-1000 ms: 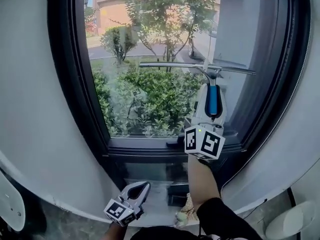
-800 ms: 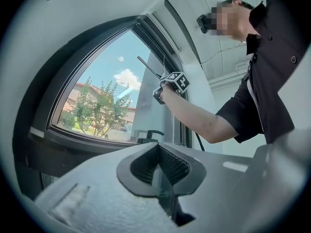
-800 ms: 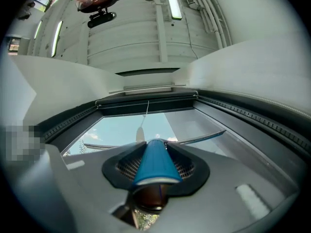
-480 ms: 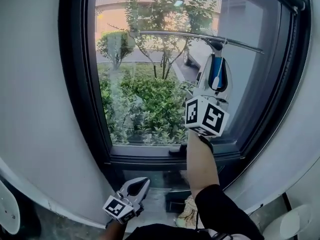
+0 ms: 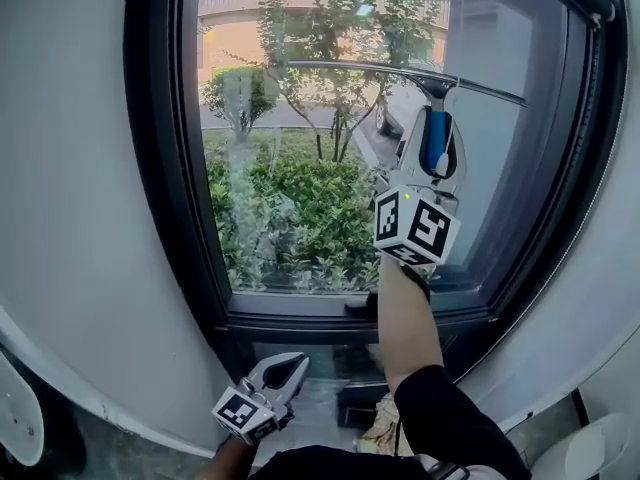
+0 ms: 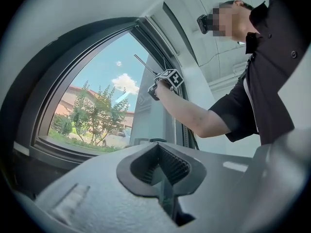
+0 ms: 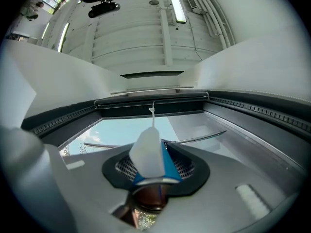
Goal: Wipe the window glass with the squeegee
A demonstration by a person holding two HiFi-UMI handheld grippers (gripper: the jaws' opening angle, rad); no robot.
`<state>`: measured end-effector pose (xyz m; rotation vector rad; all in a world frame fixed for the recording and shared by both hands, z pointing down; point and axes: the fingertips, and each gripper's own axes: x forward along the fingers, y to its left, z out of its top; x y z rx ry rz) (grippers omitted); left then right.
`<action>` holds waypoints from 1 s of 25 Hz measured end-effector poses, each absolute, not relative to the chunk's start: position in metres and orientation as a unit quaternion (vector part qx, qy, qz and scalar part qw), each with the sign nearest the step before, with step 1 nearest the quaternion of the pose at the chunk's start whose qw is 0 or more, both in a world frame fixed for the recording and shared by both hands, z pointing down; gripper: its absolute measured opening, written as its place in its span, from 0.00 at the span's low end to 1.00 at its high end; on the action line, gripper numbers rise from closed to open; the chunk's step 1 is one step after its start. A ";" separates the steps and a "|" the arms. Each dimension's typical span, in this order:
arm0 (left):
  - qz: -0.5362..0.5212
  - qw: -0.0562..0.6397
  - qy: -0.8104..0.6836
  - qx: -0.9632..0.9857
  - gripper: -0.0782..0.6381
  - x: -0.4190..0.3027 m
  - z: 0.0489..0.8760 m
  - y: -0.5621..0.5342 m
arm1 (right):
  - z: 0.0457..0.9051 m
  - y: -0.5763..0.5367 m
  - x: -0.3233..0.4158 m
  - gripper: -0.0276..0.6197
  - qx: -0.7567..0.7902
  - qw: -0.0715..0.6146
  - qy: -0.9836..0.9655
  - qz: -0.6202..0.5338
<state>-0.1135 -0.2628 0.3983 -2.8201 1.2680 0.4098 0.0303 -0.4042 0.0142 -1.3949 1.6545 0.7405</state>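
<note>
my right gripper (image 5: 432,120) clamped on squeegee (image 5: 433,148) | blade (image 5: 370,67) crosswise above it, across glass (image 5: 300,198) | left gripper (image 5: 283,370) closed, empty, well below

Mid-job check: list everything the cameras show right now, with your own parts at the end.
Metal-bladed squeegee with a blue handle: one, silver and blue, held high in front of the glass.
Clear window glass pane: one, transparent, straight ahead.
Dark window frame: one, dark grey, around the glass.
White wall: white, either side of the window.
Leafy shrubs: several, green, outside beyond the glass.
Ceiling strip light: one, white, overhead.
Forearm: one, black sleeve, raised towards the glass.
Right claw: one, white, shut on the squeegee's handle.
Left claw: one, white, shut, empty, low below the sill.
</note>
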 end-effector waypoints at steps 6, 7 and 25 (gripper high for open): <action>0.122 0.017 0.402 -0.907 0.11 -0.113 0.414 -0.261 | 0.022 -0.402 0.030 0.25 -0.559 0.412 0.658 0.290; 0.120 0.016 0.403 -0.907 0.11 -0.112 0.412 -0.260 | 0.024 -0.402 0.030 0.25 -0.560 0.412 0.658 0.289; 0.120 0.008 0.404 -0.907 0.11 -0.113 0.419 -0.253 | 0.054 -0.401 0.032 0.25 -0.571 0.398 0.662 0.278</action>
